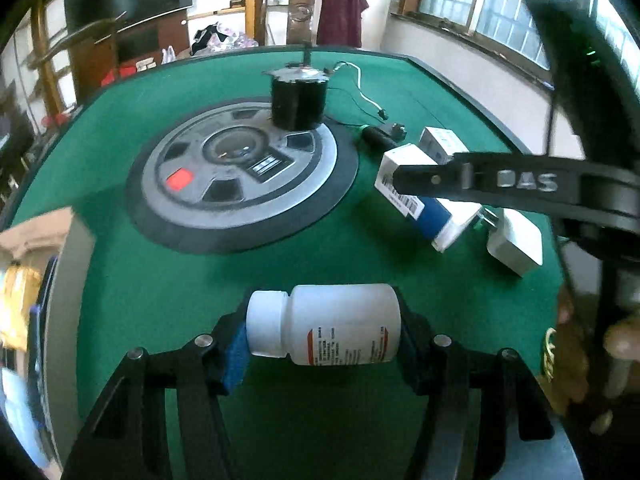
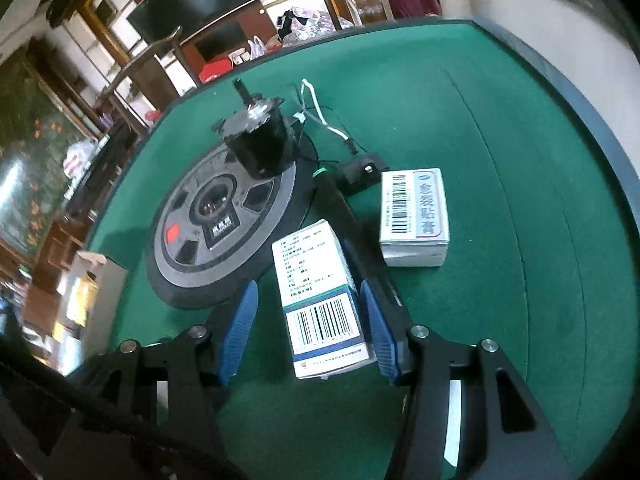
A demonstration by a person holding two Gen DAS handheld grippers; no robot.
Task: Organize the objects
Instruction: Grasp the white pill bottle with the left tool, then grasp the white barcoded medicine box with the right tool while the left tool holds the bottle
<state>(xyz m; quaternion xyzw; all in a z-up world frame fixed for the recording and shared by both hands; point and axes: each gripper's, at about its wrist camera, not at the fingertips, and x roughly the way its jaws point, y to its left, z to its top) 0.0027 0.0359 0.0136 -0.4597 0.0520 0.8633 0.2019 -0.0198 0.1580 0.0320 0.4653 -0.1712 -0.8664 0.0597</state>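
Daylight fr windows (image 1: 492,4); fisheye warp, edges blurred.

A: Where does the motor (image 1: 298,98) stand?

B: On the far edge of the round disc (image 1: 240,176), which lies flat mid-tabletop (image 1: 168,280). Its wires (image 1: 362,94) trail off to the right, ending near a small connector block (image 2: 362,170).

A: And the boxes?

B: Right of the disc. The barcode box (image 2: 322,302) lies nearer, between the right gripper's (image 2: 308,330) fingers (image 2: 240,326); the second box (image 2: 414,218) lies behind it, to the right, apart. A charger plug (image 1: 516,246) lies near them.

A: The pill bottle (image 1: 324,326)?

B: On its side between the left gripper's (image 1: 324,344) fingers (image 1: 236,354), before the disc.
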